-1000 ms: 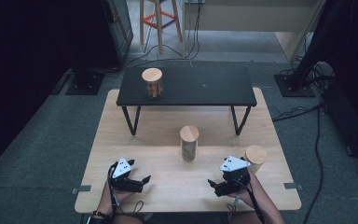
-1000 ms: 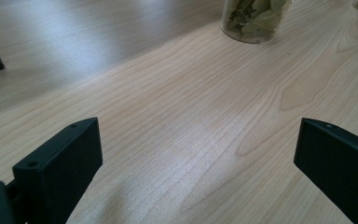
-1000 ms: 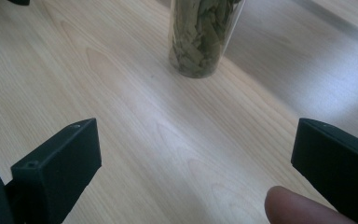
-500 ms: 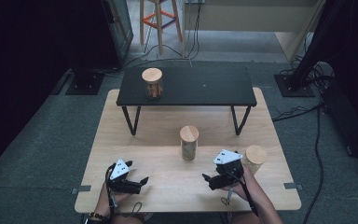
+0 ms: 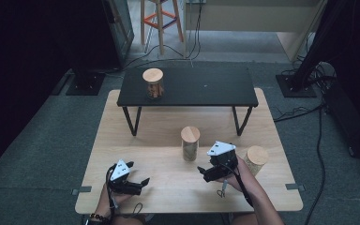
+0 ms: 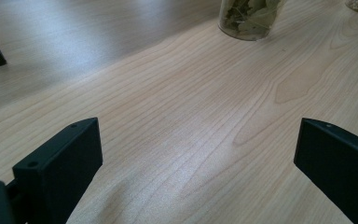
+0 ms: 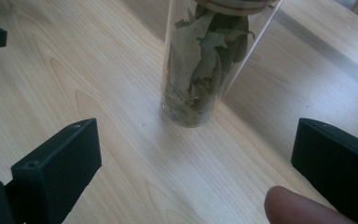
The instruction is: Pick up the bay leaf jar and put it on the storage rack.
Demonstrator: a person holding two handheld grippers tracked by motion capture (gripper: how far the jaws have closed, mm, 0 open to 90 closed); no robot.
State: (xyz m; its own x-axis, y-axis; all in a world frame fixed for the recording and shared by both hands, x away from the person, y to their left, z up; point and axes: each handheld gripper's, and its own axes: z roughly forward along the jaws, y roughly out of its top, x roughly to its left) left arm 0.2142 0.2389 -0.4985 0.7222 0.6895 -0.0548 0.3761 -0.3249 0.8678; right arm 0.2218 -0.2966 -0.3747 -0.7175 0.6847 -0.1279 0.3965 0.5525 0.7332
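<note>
A glass jar of dried leaves (image 5: 190, 143) with a wooden lid stands upright in the middle of the light wooden table (image 5: 136, 131). My right gripper (image 5: 205, 173) is open just right of and nearer than it; in the right gripper view the jar (image 7: 204, 65) stands ahead between the wide-apart jaws, untouched. My left gripper (image 5: 138, 174) rests open near the front left edge, nothing between its jaws; its view shows the jar's base (image 6: 247, 18) far off. A second wooden-lidded jar (image 5: 255, 159) stands right of my right hand. A third jar (image 5: 153, 83) sits on the black bench (image 5: 201, 86).
The black bench stands across the back of the table on thin legs (image 5: 131, 121). A fingertip (image 7: 298, 209) shows at the bottom of the right gripper view. Cables (image 5: 304, 112) lie on the grey floor to the right, and a stool (image 5: 159, 18) stands beyond.
My right gripper has moved left and forward, from beside the right jar toward the leaf jar in the middle. The left gripper has hardly shifted.
</note>
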